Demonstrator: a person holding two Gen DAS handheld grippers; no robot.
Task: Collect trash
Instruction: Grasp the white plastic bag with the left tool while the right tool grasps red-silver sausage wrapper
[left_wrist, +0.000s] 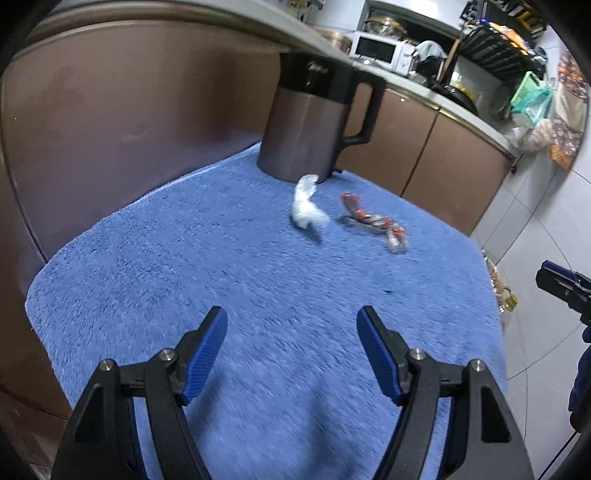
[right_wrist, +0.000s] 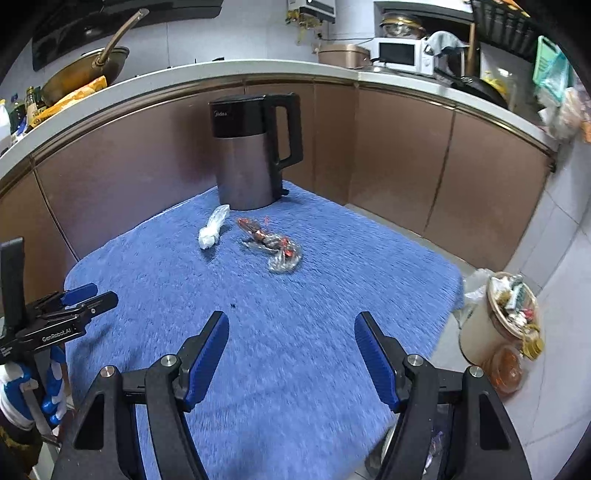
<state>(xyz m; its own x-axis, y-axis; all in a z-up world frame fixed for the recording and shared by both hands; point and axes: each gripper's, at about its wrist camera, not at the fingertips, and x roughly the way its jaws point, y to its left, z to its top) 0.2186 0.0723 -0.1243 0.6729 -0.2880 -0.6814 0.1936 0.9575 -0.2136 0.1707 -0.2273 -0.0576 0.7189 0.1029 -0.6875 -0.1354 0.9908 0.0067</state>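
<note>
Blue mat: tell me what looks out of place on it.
Two bits of litter lie on the blue mat before the kettle: a crumpled white wrapper and, beside it, a clear wrapper with red print. Nothing looks spilled.

Two wrappers (right_wrist: 275, 245) lie before kettle (right_wrist: 251, 155) on mat (right_wrist: 332, 314).

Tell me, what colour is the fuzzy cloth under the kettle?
Blue. The cloth shows best in the right wrist view.
</note>
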